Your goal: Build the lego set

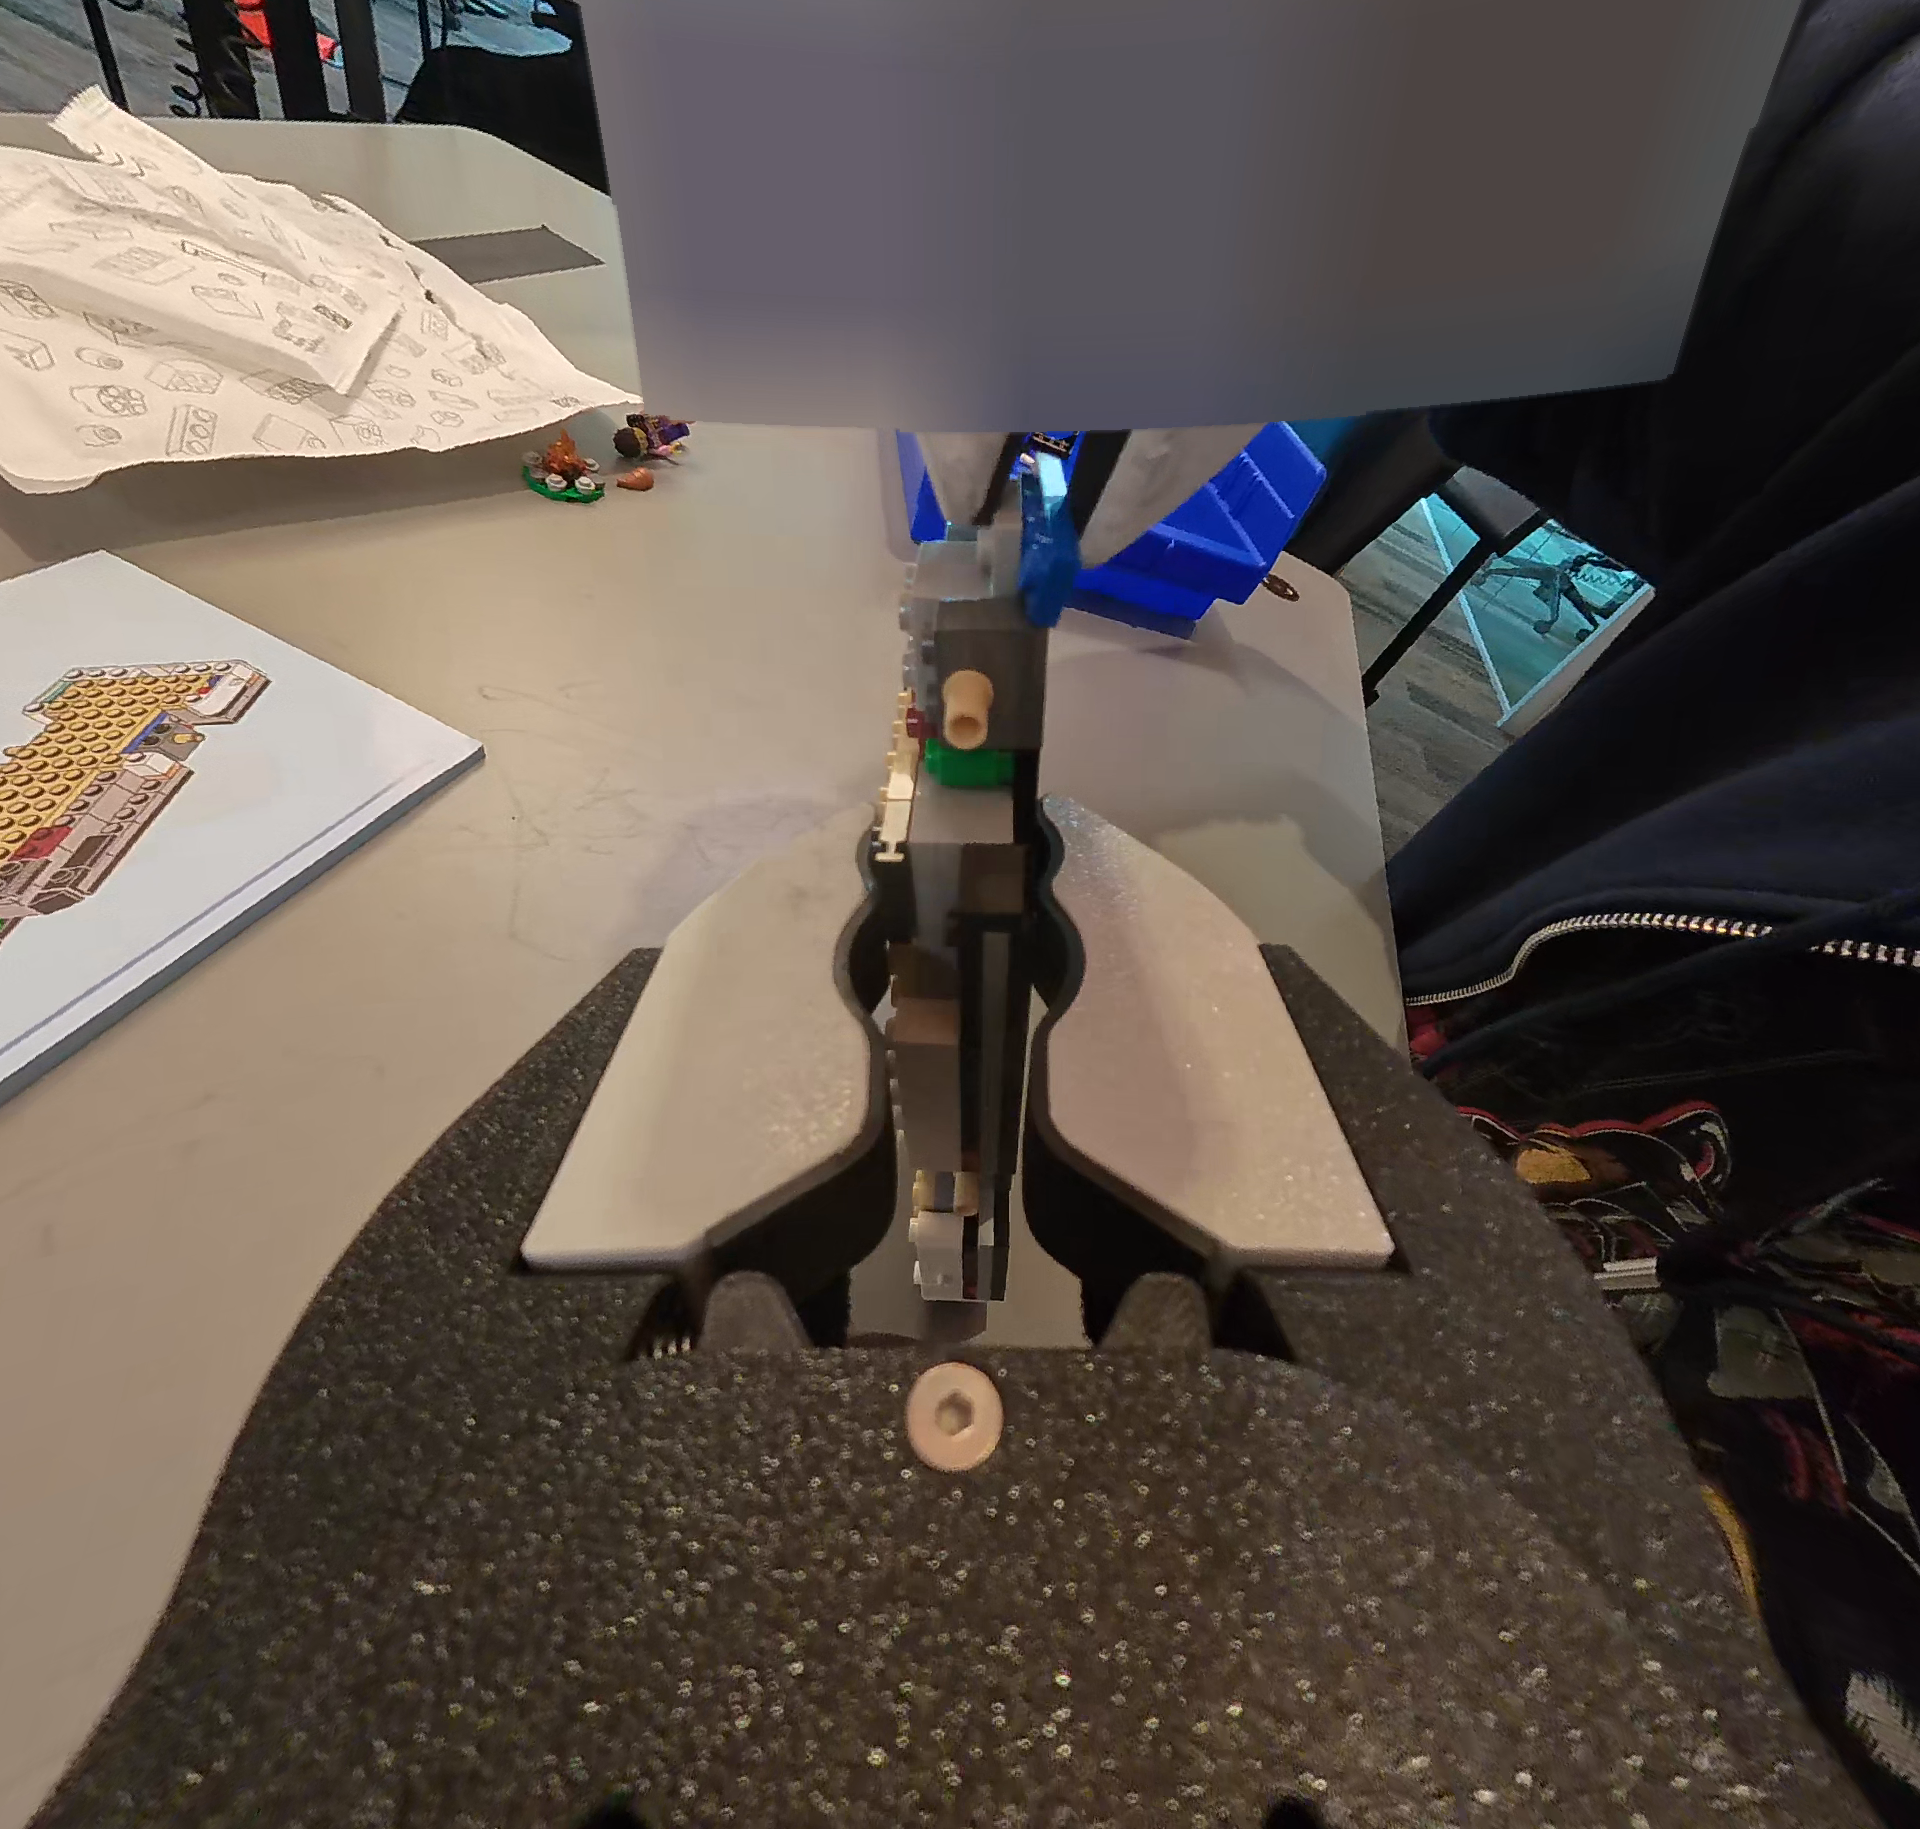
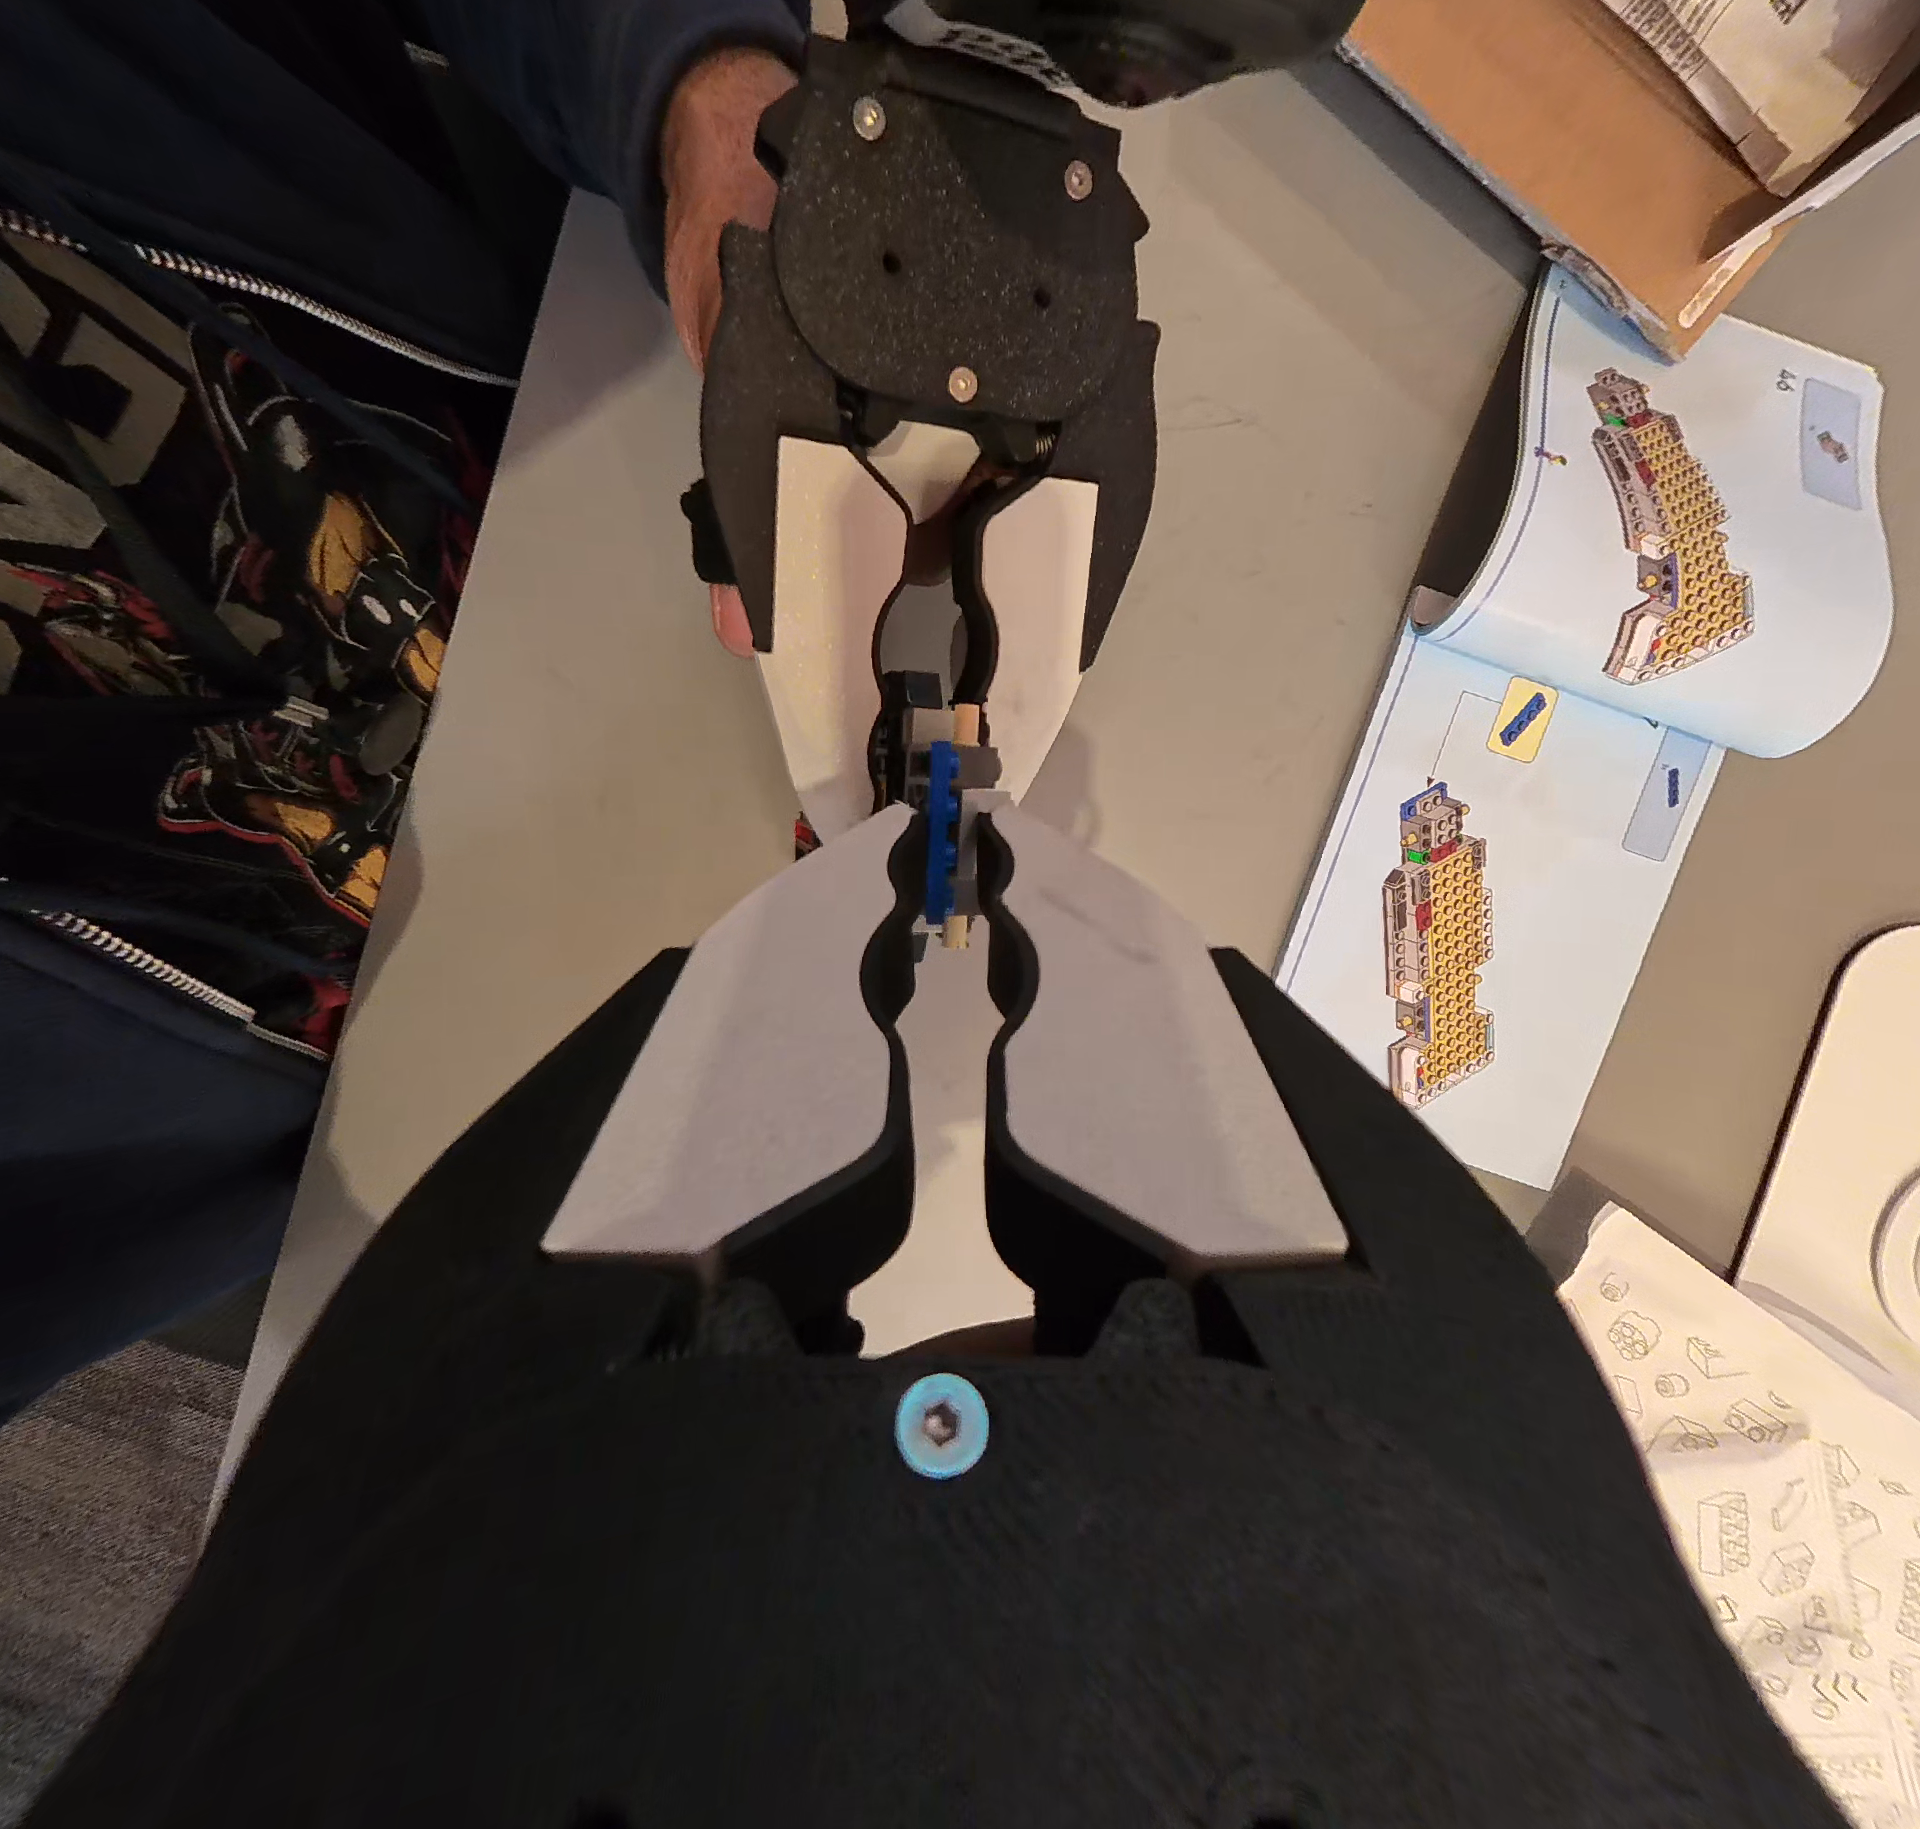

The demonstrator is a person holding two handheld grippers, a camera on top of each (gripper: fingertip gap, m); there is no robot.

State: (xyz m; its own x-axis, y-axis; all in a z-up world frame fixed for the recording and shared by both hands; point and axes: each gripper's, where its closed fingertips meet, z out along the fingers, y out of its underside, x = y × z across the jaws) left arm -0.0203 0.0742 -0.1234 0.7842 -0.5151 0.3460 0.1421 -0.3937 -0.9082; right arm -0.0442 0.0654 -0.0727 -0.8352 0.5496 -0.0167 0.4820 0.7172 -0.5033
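My left gripper [image 1: 961,823] is shut on a long grey brick model [image 1: 977,688] that has a tan pin and a green brick near its far end. The model lies lengthwise between the fingers and sticks out ahead of them. My right gripper [image 2: 948,829] meets it tip to tip and is shut on a blue plate [image 2: 943,813] pressed flat against the model's far end [image 2: 914,730]. In the left wrist view the blue plate [image 1: 1044,553] shows at the model's top, between the right gripper's white fingers [image 1: 971,491]. A hand holds the left gripper [image 2: 935,699].
An open instruction booklet [image 2: 1507,896] lies on the grey table [image 1: 644,699], also in the left wrist view [image 1: 156,792]. A printed paper bag [image 1: 208,325], small figure pieces [image 1: 566,470], a blue bin [image 1: 1195,543] and a cardboard box [image 2: 1558,96] are around. A person's dark jacket [image 1: 1662,792] is close. Tip to tip, the grippers are about 6 cm apart.
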